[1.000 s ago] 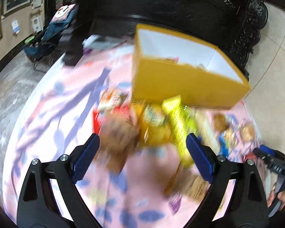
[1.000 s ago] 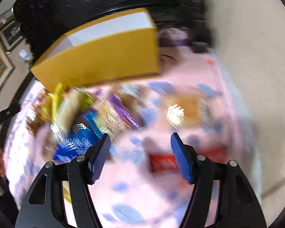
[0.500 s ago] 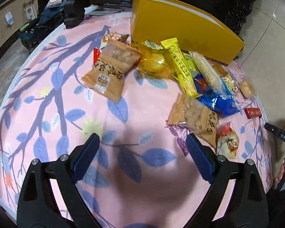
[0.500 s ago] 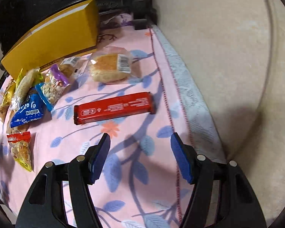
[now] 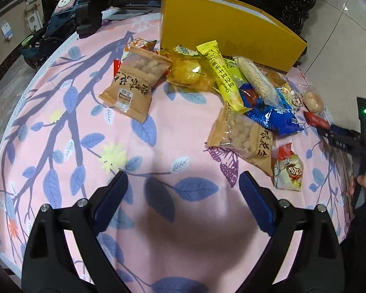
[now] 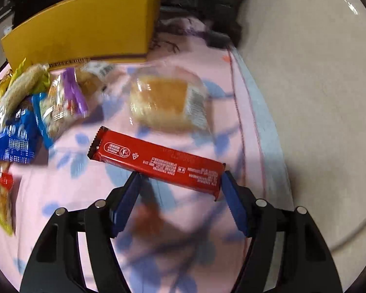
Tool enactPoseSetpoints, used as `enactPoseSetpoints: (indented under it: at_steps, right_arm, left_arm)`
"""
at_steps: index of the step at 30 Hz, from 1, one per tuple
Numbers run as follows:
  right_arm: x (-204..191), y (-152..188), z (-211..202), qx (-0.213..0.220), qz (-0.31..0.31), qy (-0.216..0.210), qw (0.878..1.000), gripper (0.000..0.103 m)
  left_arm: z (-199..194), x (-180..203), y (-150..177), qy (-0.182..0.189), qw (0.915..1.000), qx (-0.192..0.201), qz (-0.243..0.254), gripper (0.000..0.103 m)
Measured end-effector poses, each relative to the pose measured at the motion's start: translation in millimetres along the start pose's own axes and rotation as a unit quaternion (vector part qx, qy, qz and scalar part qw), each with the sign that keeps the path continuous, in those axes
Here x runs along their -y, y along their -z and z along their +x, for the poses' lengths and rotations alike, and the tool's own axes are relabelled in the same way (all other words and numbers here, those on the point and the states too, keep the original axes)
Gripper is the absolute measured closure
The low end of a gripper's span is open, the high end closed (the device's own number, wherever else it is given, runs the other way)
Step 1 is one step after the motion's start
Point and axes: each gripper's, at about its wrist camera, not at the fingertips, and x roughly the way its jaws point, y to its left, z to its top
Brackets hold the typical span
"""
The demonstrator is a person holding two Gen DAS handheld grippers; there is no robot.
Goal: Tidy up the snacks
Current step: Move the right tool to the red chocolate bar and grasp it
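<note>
left gripper [image 5: 183, 190]: spread, over bare cloth
right gripper [image 6: 180, 183]: spread, straddling glossy red bar [image 6: 156, 162]
snacks: crinkly packets beside yellow box [image 5: 227, 26]
surface: pink leaf-print tablecloth [image 5: 61, 112]

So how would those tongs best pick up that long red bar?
Across its narrow width, near the middle, coming down from above. The red bar lies flat and diagonal on the pink tablecloth; the open right tongs now straddle its length near the right end, so they would probably need turning first.
</note>
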Motion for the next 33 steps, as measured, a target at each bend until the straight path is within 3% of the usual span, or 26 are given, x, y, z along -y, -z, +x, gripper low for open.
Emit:
enactPoseSetpoints:
  at_steps: [3, 4, 6, 7, 8, 10, 14, 21, 26, 30, 33]
  right_arm:
    - [16, -14, 14, -0.014, 0.046, -0.053, 0.997, 0.026]
    - [16, -14, 14, -0.008, 0.045, -0.052, 0.998, 0.026]
    - [10, -12, 11, 0.003, 0.036, -0.056, 0.998, 0.037]
    - [7, -10, 7, 0.008, 0.035, -0.062, 0.997, 0.051]
    - [3, -7, 4, 0.010, 0.035, -0.063, 0.997, 0.058]
    - [-6, 1, -5, 0.007, 0.040, -0.080, 0.996, 0.063]
    - [-31, 18, -22, -0.009, 0.023, -0.139, 0.990, 0.063]
    - [-24, -1, -8, 0.001, 0.051, -0.117, 0.992, 0.061]
    - [-29, -12, -7, -0.014, 0.014, -0.090, 0.996, 0.061]
    - [-23, -11, -16, 0.001, -0.018, -0.078, 0.997, 0.059]
    - [-19, -23, 3, -0.016, -0.030, -0.110, 0.993, 0.059]
  left_arm:
    - [1, 4, 0, 0.000, 1.0000, -0.003, 0.003, 0.009]
    - [1, 5, 0, -0.001, 1.0000, -0.003, 0.004, 0.009]
    - [3, 7, -1, 0.000, 1.0000, -0.004, 0.006, 0.009]
    - [5, 8, -1, 0.004, 0.9999, -0.008, 0.005, 0.009]
    - [8, 8, -1, 0.009, 0.9999, -0.014, 0.002, 0.009]
    - [14, 10, -1, 0.026, 0.9993, -0.028, -0.005, 0.009]
    - [20, 16, 0, 0.026, 0.9989, -0.038, -0.004, 0.009]
    - [23, 26, -1, 0.014, 0.9991, -0.041, -0.003, 0.009]
    - [25, 31, 2, 0.002, 0.9987, -0.051, 0.005, 0.009]
    - [20, 30, 1, -0.004, 0.9990, -0.045, 0.002, 0.009]
    - [20, 32, 1, -0.005, 0.9990, -0.045, 0.000, 0.009]
